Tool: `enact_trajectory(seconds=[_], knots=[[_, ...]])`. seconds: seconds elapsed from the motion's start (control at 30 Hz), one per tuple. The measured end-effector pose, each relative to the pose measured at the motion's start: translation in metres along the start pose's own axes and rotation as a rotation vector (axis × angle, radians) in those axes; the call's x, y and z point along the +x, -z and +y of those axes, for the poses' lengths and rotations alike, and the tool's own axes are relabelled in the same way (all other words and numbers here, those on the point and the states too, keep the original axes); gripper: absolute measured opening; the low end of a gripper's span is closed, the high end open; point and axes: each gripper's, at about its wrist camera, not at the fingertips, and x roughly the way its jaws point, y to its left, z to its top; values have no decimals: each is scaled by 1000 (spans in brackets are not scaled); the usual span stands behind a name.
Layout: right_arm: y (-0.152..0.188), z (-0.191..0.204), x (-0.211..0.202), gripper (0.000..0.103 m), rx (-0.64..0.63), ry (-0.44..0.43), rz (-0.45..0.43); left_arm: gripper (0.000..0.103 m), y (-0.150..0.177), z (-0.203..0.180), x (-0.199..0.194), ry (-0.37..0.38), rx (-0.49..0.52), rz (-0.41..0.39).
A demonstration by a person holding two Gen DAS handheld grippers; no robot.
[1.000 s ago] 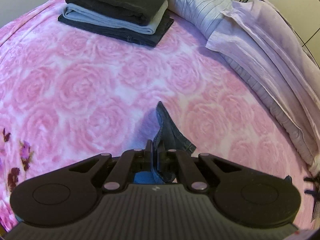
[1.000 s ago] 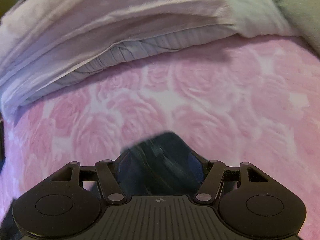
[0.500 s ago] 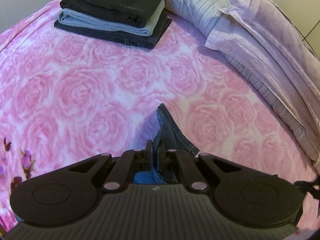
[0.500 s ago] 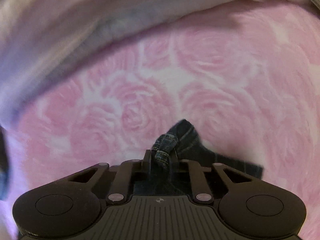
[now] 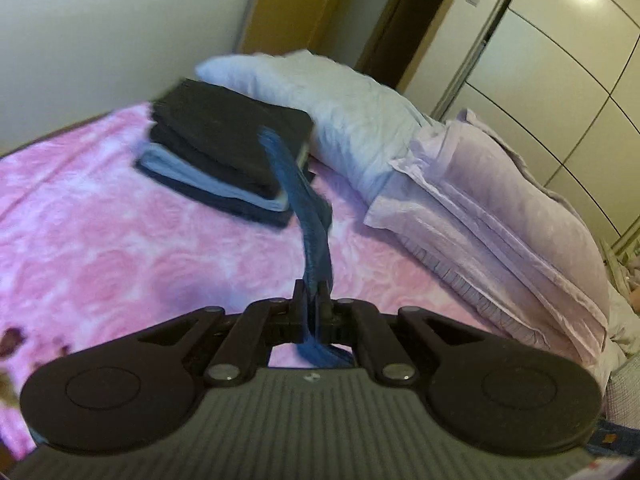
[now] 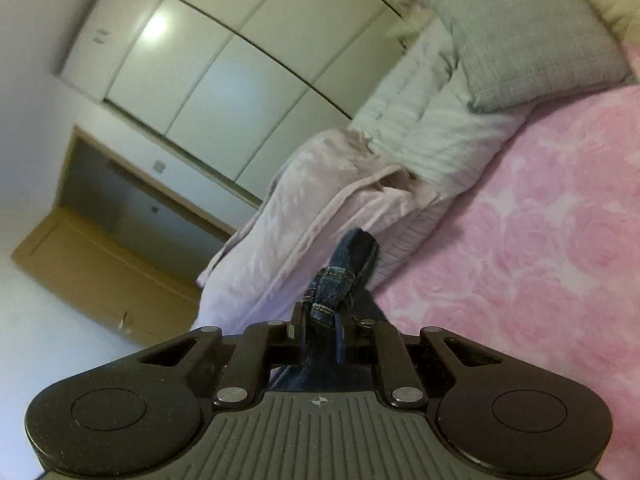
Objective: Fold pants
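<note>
My left gripper [image 5: 313,294] is shut on a strip of blue denim pants [image 5: 304,208], which stretches up and away from the jaws, blurred by motion, above the pink rose blanket [image 5: 120,232]. In the right wrist view, my right gripper [image 6: 320,316] is shut on a bunched, stitched edge of the same dark denim pants [image 6: 340,276], held up off the bed with the view tilted toward the wardrobe. The rest of the pants hangs below both grippers, out of sight.
A stack of folded dark and light-blue clothes [image 5: 224,152] lies at the far side of the bed. A grey pillow [image 5: 332,108] and a folded lilac quilt [image 5: 500,200] run along the right. Wardrobe doors [image 6: 240,68] and a wooden door frame [image 6: 100,264] stand behind.
Both grippers have lifted and tilted upward with the denim; the views swung from the blanket to the walls and wardrobe. The right gripper, open a second ago, shut on the denim edge.
</note>
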Motion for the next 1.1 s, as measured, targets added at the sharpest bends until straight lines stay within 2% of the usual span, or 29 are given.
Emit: enact_trajectory(seconds=[0.07, 0.13, 0.17, 0.27, 0.3, 0.33, 0.37, 0.43, 0.5, 0.57, 0.67, 0.73, 0.83, 0.93, 1.1], knots=[[23, -16, -39, 9, 15, 61, 26, 6, 25, 19, -24, -50, -23, 32], [52, -47, -71, 10, 107, 208, 107, 12, 59, 45, -34, -157, -50, 129], [68, -65, -81, 11, 137, 343, 186, 13, 78, 61, -36, -223, -76, 185], [117, -115, -95, 11, 118, 786, 533, 13, 125, 103, -46, -376, -118, 297], [129, -130, -98, 11, 98, 880, 636, 13, 135, 111, -49, -410, -129, 310], [135, -140, -103, 11, 83, 925, 687, 13, 143, 118, -53, -425, -140, 315], [134, -144, -109, 12, 70, 944, 671, 13, 146, 121, -57, -428, -146, 312], [126, -144, -116, 16, 62, 906, 588, 14, 147, 113, -59, -394, -121, 294], [110, -137, -112, 34, 52, 857, 513, 18, 148, 95, -56, -328, -62, 285], [97, -128, -98, 40, 21, 808, 437, 18, 150, 70, -48, -243, -4, 290], [87, -118, -75, 44, -42, 735, 356, 22, 160, 22, -26, -73, 75, 325], [83, -105, -64, 45, -65, 716, 337, 29, 173, -13, -3, 37, 137, 382], [88, -105, -52, 46, -72, 706, 342, 35, 193, -66, 33, 159, 224, 439], [92, -105, -49, 46, -65, 718, 343, 43, 214, -102, 76, 218, 287, 484], [97, -119, -64, 46, -21, 787, 304, 50, 246, -142, 150, 241, 287, 590]])
